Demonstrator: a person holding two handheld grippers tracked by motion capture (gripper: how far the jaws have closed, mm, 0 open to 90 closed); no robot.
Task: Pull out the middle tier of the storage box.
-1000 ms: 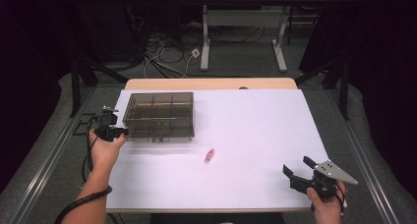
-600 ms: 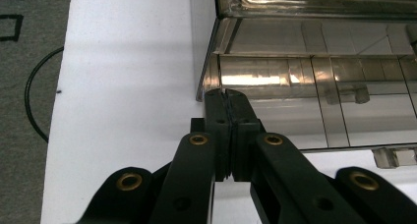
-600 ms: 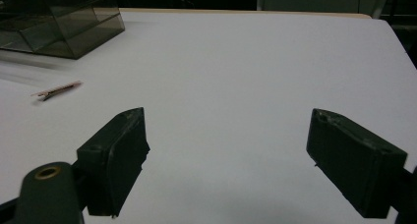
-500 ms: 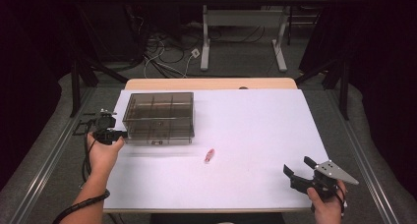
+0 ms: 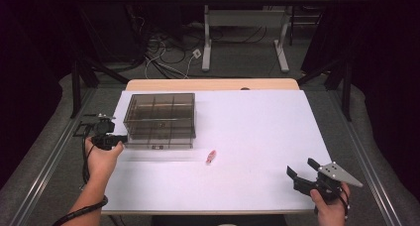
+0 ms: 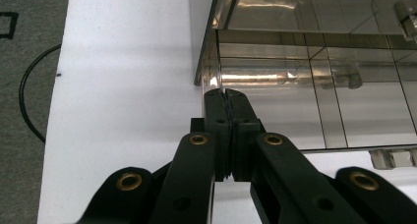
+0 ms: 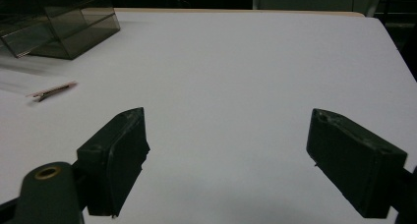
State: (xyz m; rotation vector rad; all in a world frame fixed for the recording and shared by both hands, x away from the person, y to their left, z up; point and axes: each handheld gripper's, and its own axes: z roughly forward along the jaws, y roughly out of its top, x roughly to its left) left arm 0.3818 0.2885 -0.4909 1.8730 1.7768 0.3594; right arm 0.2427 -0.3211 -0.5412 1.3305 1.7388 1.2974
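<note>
A smoky transparent box (image 5: 159,118) with inner compartments stands on the white table at the back left. My left gripper (image 5: 118,139) is at its near left corner, jaws shut. In the left gripper view its tips (image 6: 226,93) rest against the edge of the box (image 6: 314,101); whether a thin edge sits between them I cannot tell. A small pink clip (image 5: 211,157) lies in front of the box, also seen as the clip (image 7: 51,91) far left. My right gripper (image 5: 300,167) hovers open near the front right edge, with nothing between the jaws of the gripper (image 7: 228,118).
A clear flat strip (image 5: 158,155) lies along the box's front side. The white sheet (image 5: 257,127) covers the table; a wooden edge (image 5: 213,84) shows at the back. Beyond it are desk legs and cables on the floor.
My left gripper has drifted slightly toward the near side along the box's corner. The right gripper, the box and the clip have not moved.
</note>
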